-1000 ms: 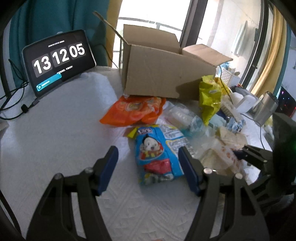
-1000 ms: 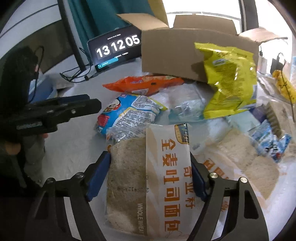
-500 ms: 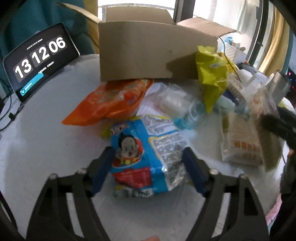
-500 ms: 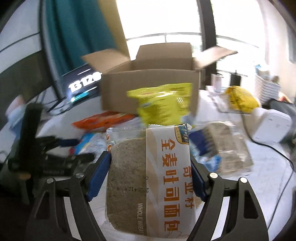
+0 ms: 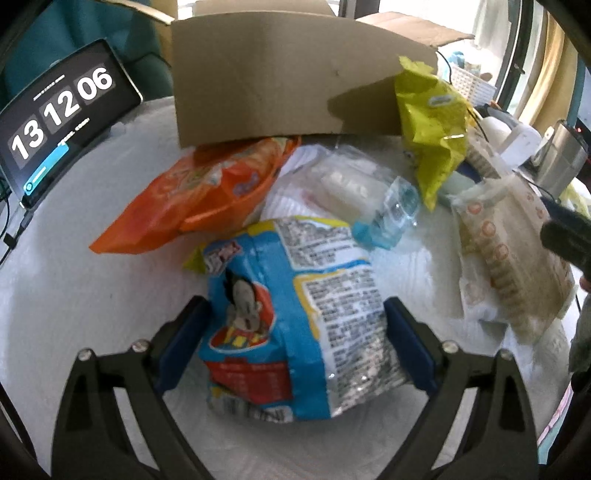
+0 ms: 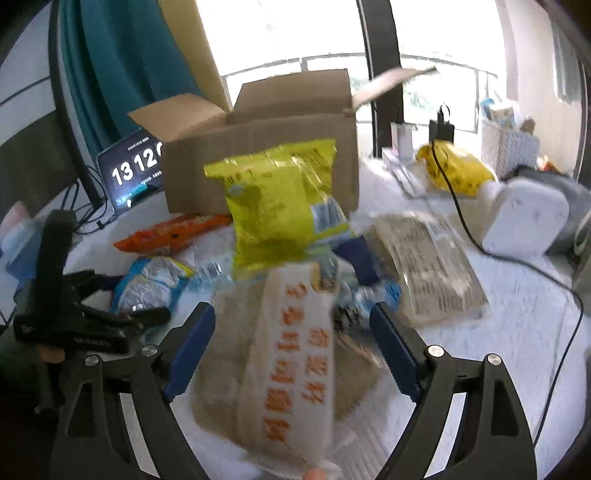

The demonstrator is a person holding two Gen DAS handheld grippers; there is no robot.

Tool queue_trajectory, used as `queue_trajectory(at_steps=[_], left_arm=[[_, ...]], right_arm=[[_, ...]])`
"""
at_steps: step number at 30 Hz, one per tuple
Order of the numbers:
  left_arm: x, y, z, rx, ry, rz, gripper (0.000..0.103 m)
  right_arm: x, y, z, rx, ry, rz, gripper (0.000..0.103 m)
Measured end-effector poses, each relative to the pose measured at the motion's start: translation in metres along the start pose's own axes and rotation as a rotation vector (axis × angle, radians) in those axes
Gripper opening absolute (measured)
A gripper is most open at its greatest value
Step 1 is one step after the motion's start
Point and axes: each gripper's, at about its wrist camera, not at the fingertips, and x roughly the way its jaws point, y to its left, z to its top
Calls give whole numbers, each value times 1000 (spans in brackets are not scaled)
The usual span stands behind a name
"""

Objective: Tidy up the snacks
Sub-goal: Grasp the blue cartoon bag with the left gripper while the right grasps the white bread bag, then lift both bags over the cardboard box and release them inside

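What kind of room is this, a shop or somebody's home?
Probably a home, perhaps a living room: teal curtains beside a big window, and a white-covered table with snack bags beside an open cardboard box.

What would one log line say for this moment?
left gripper: jaws just opening, astride blue snack bag | right gripper: jaws just opening, bread bag loose between

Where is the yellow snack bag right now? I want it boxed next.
In the right wrist view the yellow snack bag stands mid-frame, leaning against the front of the cardboard box, right of the orange packet.
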Motion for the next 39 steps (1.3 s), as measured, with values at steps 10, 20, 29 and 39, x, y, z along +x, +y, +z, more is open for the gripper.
queue_trajectory(at_steps=[10, 20, 29, 39], left_arm=[[-17, 1, -12, 2, -12, -63, 82], [-56, -7, -18, 30, -90, -127, 80], [-99, 11, -6, 28, -212, -102, 80], [-128, 27, 27, 30, -331, -69, 80]], right_arm=[[-11, 2, -24, 34, 54, 9, 67], [-9, 37, -24, -55, 39, -22, 36], [-31, 54, -8, -79, -42, 4, 25], [-58, 65, 37, -122, -178, -1, 24]])
